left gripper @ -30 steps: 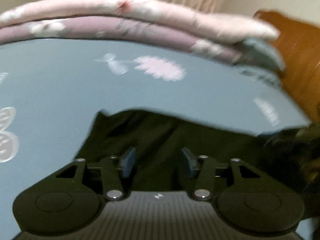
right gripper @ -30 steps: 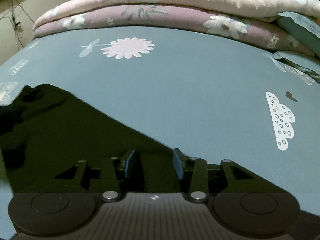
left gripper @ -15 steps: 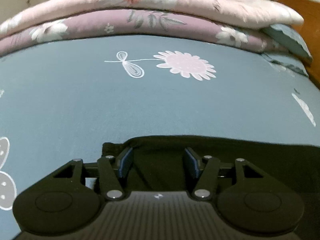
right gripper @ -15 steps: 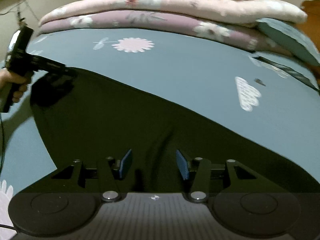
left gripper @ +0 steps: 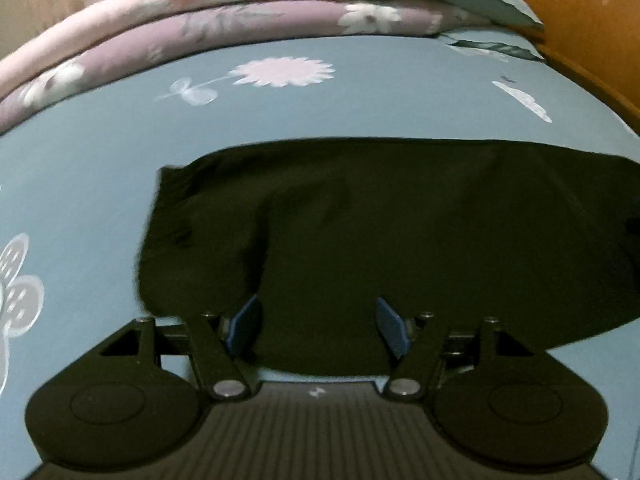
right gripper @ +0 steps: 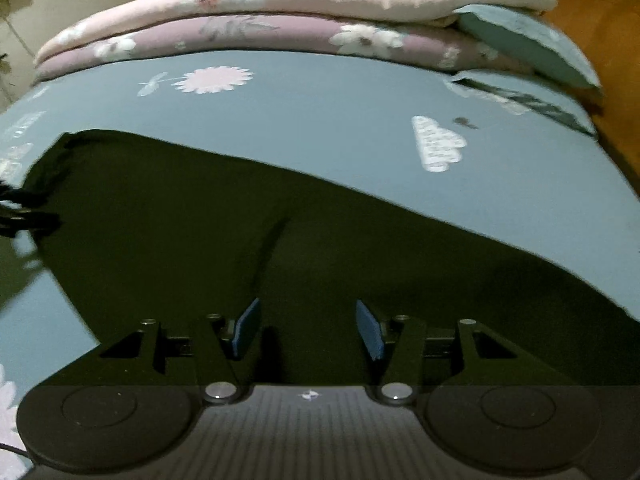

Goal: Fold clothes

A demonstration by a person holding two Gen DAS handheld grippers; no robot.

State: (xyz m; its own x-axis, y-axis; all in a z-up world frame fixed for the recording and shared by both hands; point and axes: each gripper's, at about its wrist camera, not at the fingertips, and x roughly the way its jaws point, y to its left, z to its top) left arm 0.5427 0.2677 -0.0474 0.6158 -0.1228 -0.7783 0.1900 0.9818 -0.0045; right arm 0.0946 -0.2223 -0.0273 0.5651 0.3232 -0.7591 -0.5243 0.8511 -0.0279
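Partly hidden, the black garment (left gripper: 400,232) runs under the left gripper (left gripper: 316,326) body at the bottom of the left wrist view, so its near edge cannot be seen, and its right end is cut off by the frame edge; in the right wrist view its lower part likewise disappears beneath the right gripper (right gripper: 308,330). Folds in the dark cloth are hard to make out, apart from one crease above the right gripper's left pad and a rumpled end at the garment's left. At the far left of the right wrist view a blurred dark shape touches that rumpled end; what it is cannot be told. The garment lies spread on the blue bedsheet (left gripper: 360,112), on the near side of the pink flower print (left gripper: 284,72), with folded quilts (left gripper: 240,4) stacked beyond the flower. Both grippers have just been opening: their blue pads stand well apart over the black cloth, with cloth showing between them but neither pair pressing on it
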